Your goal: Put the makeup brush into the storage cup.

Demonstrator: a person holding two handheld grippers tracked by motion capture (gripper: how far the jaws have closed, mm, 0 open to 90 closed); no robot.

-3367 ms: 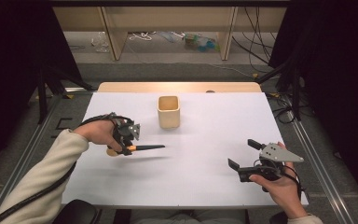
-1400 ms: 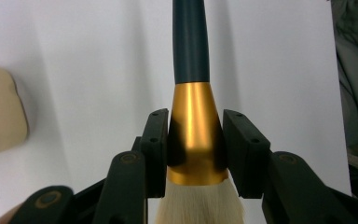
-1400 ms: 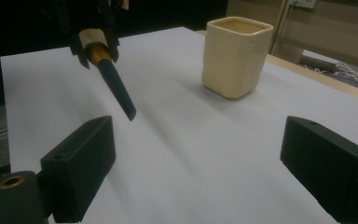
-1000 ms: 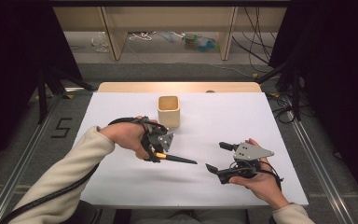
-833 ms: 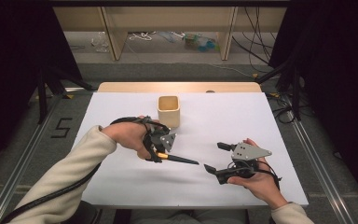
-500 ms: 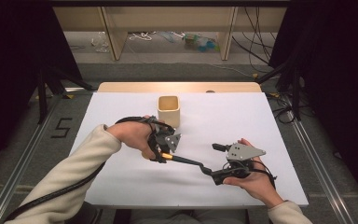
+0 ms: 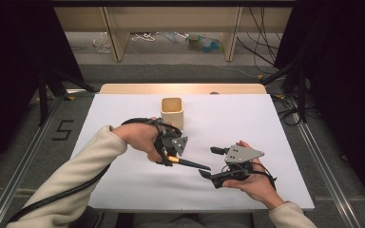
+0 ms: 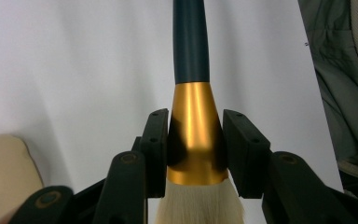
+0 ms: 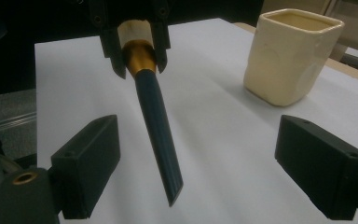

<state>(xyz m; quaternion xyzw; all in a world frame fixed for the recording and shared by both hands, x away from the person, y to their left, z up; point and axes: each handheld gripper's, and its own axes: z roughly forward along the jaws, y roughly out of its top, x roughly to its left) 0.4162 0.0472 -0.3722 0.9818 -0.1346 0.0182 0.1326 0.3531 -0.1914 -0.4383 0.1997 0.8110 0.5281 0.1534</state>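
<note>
While my left hand-held gripper (image 7: 171, 151) clamps the brush (image 8: 193, 116) by its gold ferrule (image 8: 195, 135), both black jaws press against the metal from either side, with the pale bristles (image 8: 198, 205) bunched just behind the pads and the dark teal handle (image 9: 158, 135) running straight out ahead. Seen from the high view, the brush (image 7: 186, 163) hangs a little above the white table (image 7: 123, 190), roughly at its middle and somewhat nearer the front edge than the back, with the handle slanting toward the right edge and slightly downward. My right hand-held gripper (image 7: 210, 163) sits just beyond the handle's tip, nearer the front right corner, and its jaws stand wide apart, holding nothing. Through the right gripper view the handle's flat-cut end points down between those two open jaws without touching either, and the left hand-held gripper (image 9: 134, 44) shows farther off, closed on the ferrule. A cream square cup (image 7: 172, 111) stands upright toward the back edge of the table, near its middle, well behind both grippers and apart from the brush; it also shows in the right gripper view (image 9: 291, 56) beyond my right jaw. My left sleeve (image 7: 71, 183) crosses the front left corner.
</note>
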